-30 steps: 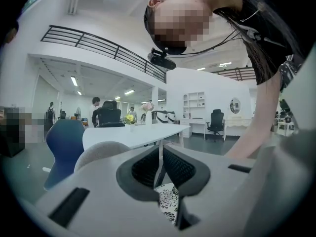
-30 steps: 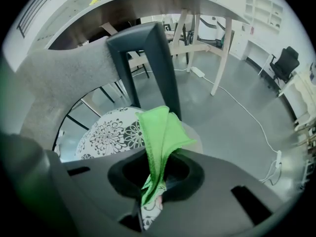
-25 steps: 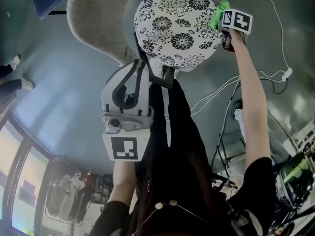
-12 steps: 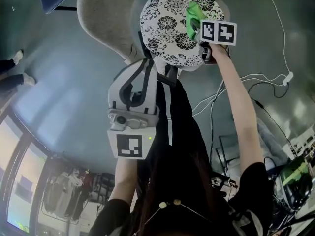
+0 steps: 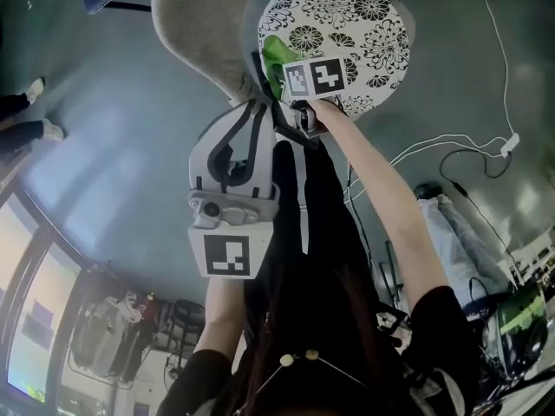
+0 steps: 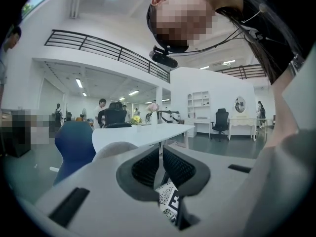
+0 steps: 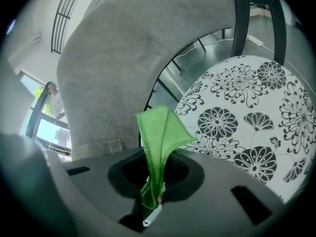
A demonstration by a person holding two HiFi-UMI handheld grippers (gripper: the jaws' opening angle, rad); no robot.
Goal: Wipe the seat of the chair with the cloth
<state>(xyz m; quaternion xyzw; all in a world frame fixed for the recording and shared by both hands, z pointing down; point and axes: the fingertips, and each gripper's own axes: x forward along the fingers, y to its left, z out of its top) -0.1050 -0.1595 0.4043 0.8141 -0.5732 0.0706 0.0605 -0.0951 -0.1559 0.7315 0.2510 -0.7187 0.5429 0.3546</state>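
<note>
cloth [image 7: 159,132]: green; folded; at seat's edge | seat [image 7: 237,112]: round; white, black floral print

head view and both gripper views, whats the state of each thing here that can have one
right gripper: shut on the green cloth
green cloth: folded, pinched at its lower end, standing up out of the jaws
left gripper: jaws together at the tips, nothing between them, held away from the seat
chair seat: no spill or stain visible; contact with the cloth cannot be told
</note>
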